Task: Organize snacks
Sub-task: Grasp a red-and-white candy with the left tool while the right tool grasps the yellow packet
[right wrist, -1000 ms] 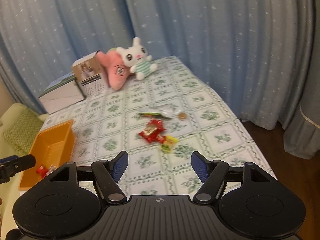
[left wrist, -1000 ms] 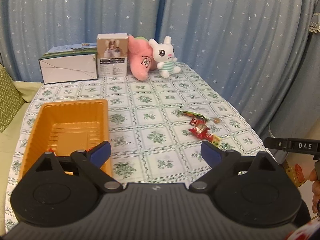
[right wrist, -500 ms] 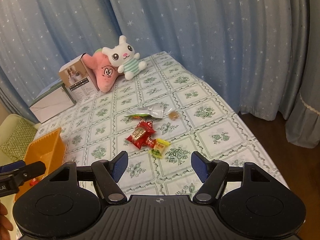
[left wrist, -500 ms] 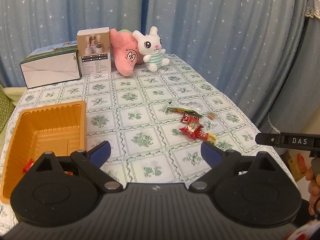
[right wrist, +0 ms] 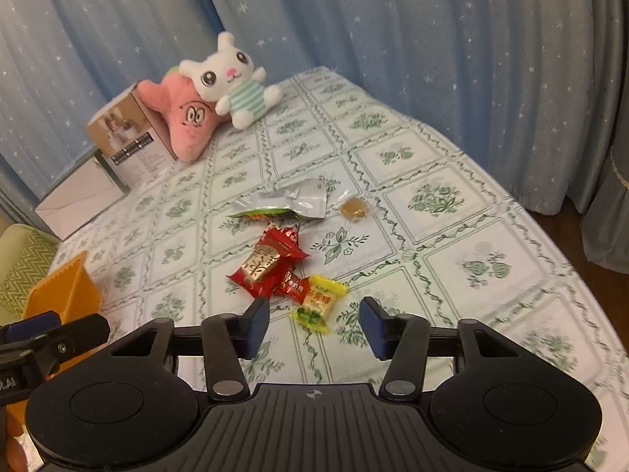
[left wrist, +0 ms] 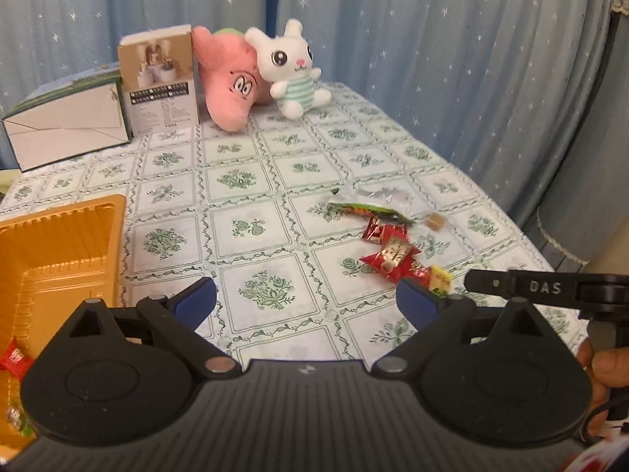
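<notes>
left gripper [left wrist: 306,303]: i see its jaws wide apart, nothing held, above bare tablecloth [left wrist: 251,188] beside the orange tray [left wrist: 59,244].
right gripper [right wrist: 314,326]: jaws spread wide, empty, low over the table; the yellow candy [right wrist: 319,301] lies just ahead between the fingertips.
snack pile: red packets [right wrist: 269,263] touching the yellow candy; silver-green pouch [right wrist: 283,204] and a brown sweet [right wrist: 354,207] farther back.
tray contents: a red candy [left wrist: 13,358] at the near left.
</notes>
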Tool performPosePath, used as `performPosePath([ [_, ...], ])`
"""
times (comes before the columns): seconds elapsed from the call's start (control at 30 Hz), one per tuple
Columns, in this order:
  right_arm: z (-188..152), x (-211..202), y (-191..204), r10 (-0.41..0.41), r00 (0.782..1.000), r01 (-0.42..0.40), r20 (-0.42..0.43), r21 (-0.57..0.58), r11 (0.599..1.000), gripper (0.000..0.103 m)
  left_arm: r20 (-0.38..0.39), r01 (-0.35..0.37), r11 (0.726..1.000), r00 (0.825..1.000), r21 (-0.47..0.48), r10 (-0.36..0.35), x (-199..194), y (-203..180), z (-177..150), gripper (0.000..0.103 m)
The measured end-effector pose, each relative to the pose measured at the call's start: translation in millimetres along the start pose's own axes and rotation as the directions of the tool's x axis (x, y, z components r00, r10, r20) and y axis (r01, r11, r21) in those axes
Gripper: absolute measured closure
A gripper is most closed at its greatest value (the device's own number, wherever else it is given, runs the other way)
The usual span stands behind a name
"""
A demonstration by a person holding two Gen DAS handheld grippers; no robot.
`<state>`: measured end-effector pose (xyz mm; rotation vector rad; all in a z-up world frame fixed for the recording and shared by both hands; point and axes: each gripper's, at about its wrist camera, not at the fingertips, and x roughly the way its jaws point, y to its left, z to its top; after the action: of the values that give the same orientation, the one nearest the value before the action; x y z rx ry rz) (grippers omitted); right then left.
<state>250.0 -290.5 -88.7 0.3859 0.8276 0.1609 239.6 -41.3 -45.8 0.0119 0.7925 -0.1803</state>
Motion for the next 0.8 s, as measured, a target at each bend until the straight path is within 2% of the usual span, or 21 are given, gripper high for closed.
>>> performPosePath([
  [0.13, 3, 25, -2, 0.003, 1.000, -0.002, -0.014, 0.008, 1.000, 0.060, -0.024, 0.020, 1.000, 0.999, -0.002, -0.020, 20, 3, 0, 0.008],
  [0.2, 3, 35, -1, -0.006, 1.000, 0.006, -0.019, 0.001, 1.000, 0.068, -0.029, 0.021, 1.000, 0.999, -0.004, -0.021, 27, 5, 0, 0.008],
  [0.27, 2, 44, 0, -0.025, 0.999, 0.025, -0.024, -0.014, 1.000, 0.069, -0.034, 0.021, 1.000, 0.999, -0.008, -0.022, 32, 6, 0, 0.008],
  [0.47, -4, 58, 10, -0.095, 0.995, 0.091, -0.028, -0.125, 0.988, 0.071, -0.050, 0.036, 0.999, 0.998, -0.010, -0.037, 47, 7, 0, 0.008],
  [0.53, -6, 59, 12, -0.101, 0.995, 0.096, -0.023, -0.152, 0.984, 0.079, -0.058, 0.045, 0.999, 0.997, -0.004, -0.046, 52, 6, 0, 0.008],
  [0.63, -7, 57, 8, -0.094, 0.995, 0.090, -0.019, -0.147, 0.985, 0.080, -0.071, 0.068, 0.997, 0.995, 0.032, -0.065, 62, 0, 2, 0.008],
  [0.8, -1, 41, -2, -0.102, 0.995, 0.104, 0.023, -0.128, 0.986, 0.081, -0.062, 0.108, 0.983, 0.993, 0.148, -0.100, 80, -19, 6, 0.008],
])
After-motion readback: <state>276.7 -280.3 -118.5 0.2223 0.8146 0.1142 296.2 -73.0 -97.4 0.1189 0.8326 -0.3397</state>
